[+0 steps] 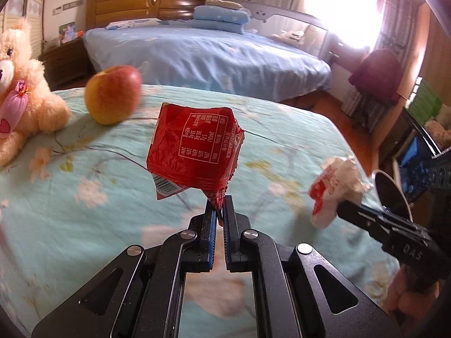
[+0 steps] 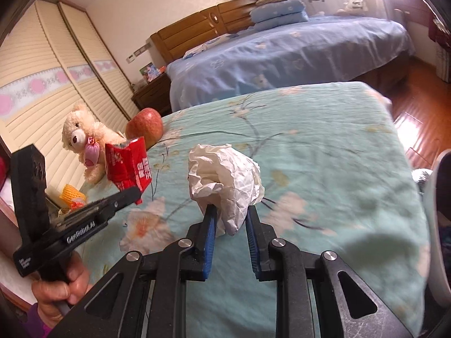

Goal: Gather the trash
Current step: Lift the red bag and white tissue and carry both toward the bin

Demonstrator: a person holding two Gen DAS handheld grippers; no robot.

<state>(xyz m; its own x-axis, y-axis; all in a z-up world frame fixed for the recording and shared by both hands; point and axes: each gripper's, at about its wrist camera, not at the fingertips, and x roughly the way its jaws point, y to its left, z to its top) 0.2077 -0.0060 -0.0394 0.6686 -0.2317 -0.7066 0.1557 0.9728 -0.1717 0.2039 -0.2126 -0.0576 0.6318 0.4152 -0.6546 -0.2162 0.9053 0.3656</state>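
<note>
My left gripper (image 1: 219, 201) is shut on the bottom corner of a red snack wrapper (image 1: 194, 149) and holds it up above the floral bedspread (image 1: 84, 225). My right gripper (image 2: 230, 211) is shut on a crumpled white paper ball (image 2: 225, 177), also lifted off the bed. In the left wrist view the right gripper (image 1: 339, 207) comes in from the right with the paper ball (image 1: 335, 188). In the right wrist view the left gripper (image 2: 136, 193) comes in from the left with the red wrapper (image 2: 128, 166).
An apple (image 1: 112, 94) and a cream teddy bear (image 1: 19, 84) sit on the bedspread's far left; both also show in the right wrist view, the apple (image 2: 145, 126) beside the bear (image 2: 84, 140). A blue bed (image 1: 203, 53) stands behind. A dark round container (image 1: 391, 194) is at the right edge.
</note>
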